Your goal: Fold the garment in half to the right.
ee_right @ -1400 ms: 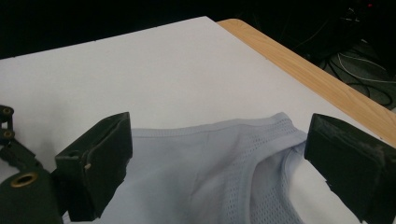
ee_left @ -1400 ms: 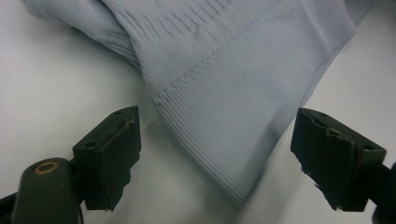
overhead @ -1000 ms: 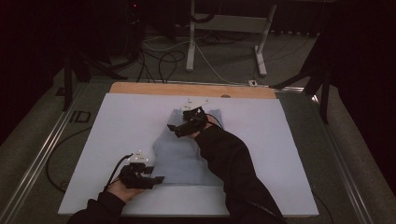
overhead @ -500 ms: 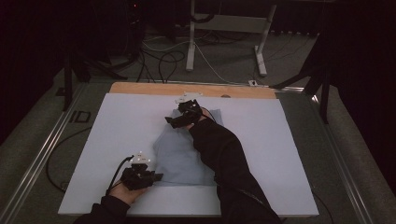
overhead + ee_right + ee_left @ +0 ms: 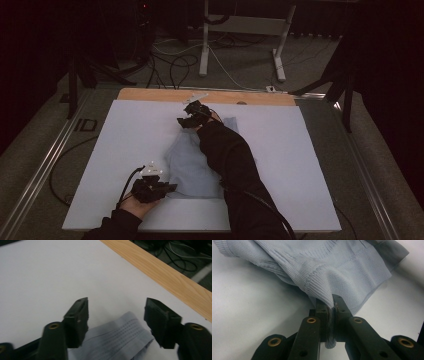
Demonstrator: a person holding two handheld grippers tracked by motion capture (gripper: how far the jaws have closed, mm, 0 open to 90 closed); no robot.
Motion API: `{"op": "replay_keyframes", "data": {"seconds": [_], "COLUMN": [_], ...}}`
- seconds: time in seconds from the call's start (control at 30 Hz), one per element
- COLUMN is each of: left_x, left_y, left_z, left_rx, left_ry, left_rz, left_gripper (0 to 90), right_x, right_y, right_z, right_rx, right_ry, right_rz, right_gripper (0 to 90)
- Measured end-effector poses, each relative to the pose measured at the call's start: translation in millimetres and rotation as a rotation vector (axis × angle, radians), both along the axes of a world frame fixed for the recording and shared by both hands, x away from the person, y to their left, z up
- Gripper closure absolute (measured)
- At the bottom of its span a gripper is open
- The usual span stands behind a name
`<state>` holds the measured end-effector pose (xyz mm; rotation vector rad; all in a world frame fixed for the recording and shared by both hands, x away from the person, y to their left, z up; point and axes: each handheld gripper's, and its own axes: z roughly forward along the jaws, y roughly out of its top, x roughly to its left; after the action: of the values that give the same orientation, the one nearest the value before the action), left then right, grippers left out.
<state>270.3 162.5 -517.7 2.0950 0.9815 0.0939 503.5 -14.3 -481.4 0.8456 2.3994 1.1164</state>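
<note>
A pale blue knit garment (image 5: pixel 192 165) lies mid-frame on the white worktop (image 5: pixel 310 150). The left gripper (image 5: pixel 331 315) has its fingers clamped on a ribbed hem; the right gripper (image 5: pixel 116 315) hovers with fingers wide over a ribbed edge at upper centre. Best to close squarely on that edge, keeping the cloth taut. No containers are present.

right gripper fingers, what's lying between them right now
In the right gripper view, the open right gripper has a ribbed end of the light blue garment between its fingers, lying on the white sheet, not clamped.
</note>
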Motion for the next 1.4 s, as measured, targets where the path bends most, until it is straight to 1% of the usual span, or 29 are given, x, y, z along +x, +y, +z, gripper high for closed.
{"op": "replay_keyframes", "data": {"seconds": [0.07, 0.13, 0.2, 0.27, 0.33, 0.43, 0.53, 0.57, 0.7, 0.73, 0.77, 0.83, 0.9, 1.0, 1.03, 1.1, 1.13, 1.2, 1.23, 1.27, 1.3, 1.4], "left_x": [0.1, 0.1, 0.1, -0.3, -0.2, -0.3, -1.0, -1.0, -1.1, -1.4, -1.6, -1.5, -1.1, -1.3, -1.0, -1.2, -1.4, -1.3, -1.0, -0.7, -0.4, 0.2], "left_y": [-0.1, -1.0, -1.8, -2.8, -3.6, -4.0, -4.6, -4.6, -4.8, -5.0, -5.2, -5.4, -5.4, -5.8, -5.9, -5.6, -5.5, -5.2, -5.1, -4.7, -4.4, -4.3], "left_z": [0.1, 0.5, 1.0, 1.3, 1.5, 1.8, 1.9, 1.9, 2.0, 2.0, 1.8, 1.5, 1.3, 1.1, 0.9, 0.7, 0.6, 0.5, 0.4, 0.2, -0.1, 0.3], "left_rx": [-0.005, -0.006, -0.005, -0.002, -0.001, -0.002, 0.001, 0.001, 0.001, 0.001, 0.001, 0.001, 0.000, 0.001, 0.000, -0.001, -0.001, 0.001, -0.001, -0.002, -0.005, -0.006], "left_ry": [0.001, -0.003, -0.002, -0.002, -0.005, -0.003, -0.006, -0.006, -0.004, -0.004, -0.004, -0.005, -0.003, -0.004, -0.002, -0.001, -0.002, -0.001, -0.001, 0.000, 0.003, 0.005], "left_rz": [0.003, -0.004, -0.005, -0.009, -0.013, -0.014, -0.017, -0.017, -0.018, -0.017, -0.017, -0.020, -0.018, -0.021, -0.022, -0.019, -0.018, -0.020, -0.019, -0.019, -0.016, -0.018], "left_gripper": [85.8, 85.8, 85.9, 85.9, 85.9, 85.9, 85.9, 85.9, 86.0, 85.9, 85.9, 85.9, 85.9, 86.0, 85.9, 85.9, 85.9, 85.9, 85.9, 85.9, 86.0, 86.0], "right_x": [5.5, 11.1, 15.6, 19.5, 21.9, 24.7, 26.6, 26.6, 28.2, 28.6, 28.7, 29.4, 29.4, 28.5, 28.7, 27.6, 27.3, 26.9, 26.8, 27.0, 27.1, 26.3], "right_y": [2.7, 5.7, 7.2, 8.9, 12.9, 17.3, 22.1, 22.1, 22.8, 22.1, 22.0, 21.0, 19.9, 20.8, 21.0, 22.6, 22.9, 22.7, 22.3, 21.7, 21.1, 20.9], "right_z": [-2.6, -4.8, -6.9, -10.4, -14.1, -19.5, -25.6, -25.6, -31.2, -32.0, -33.3, -35.9, -35.9, -35.8, -35.4, -35.1, -35.1, -34.9, -34.1, -33.2, -31.4, -28.6], "right_rx": [-0.005, -0.032, -0.041, -0.040, -0.072, -0.090, -0.138, -0.138, -0.180, -0.178, -0.186, -0.217, -0.220, -0.220, -0.231, -0.243, -0.241, -0.256, -0.256, -0.245, -0.243, -0.269], "right_ry": [0.011, 0.026, 0.029, 0.050, 0.049, 0.063, 0.069, 0.069, 0.085, 0.099, 0.106, 0.115, 0.111, 0.120, 0.116, 0.113, 0.113, 0.098, 0.099, 0.100, 0.104, 0.090], "right_rz": [-0.022, -0.052, -0.078, -0.084, -0.094, -0.110, -0.125, -0.125, -0.141, -0.137, -0.138, -0.119, -0.110, -0.095, -0.082, -0.080, -0.080, -0.070, -0.067, -0.064, -0.060, -0.050], "right_gripper": [41.6, 44.0, 46.7, 49.2, 49.5, 49.9, 51.0, 51.0, 51.2, 51.7, 52.4, 53.8, 57.1, 64.7, 67.2, 71.5, 73.9, 78.0, 80.9, 86.6, 87.0, 87.6]}}
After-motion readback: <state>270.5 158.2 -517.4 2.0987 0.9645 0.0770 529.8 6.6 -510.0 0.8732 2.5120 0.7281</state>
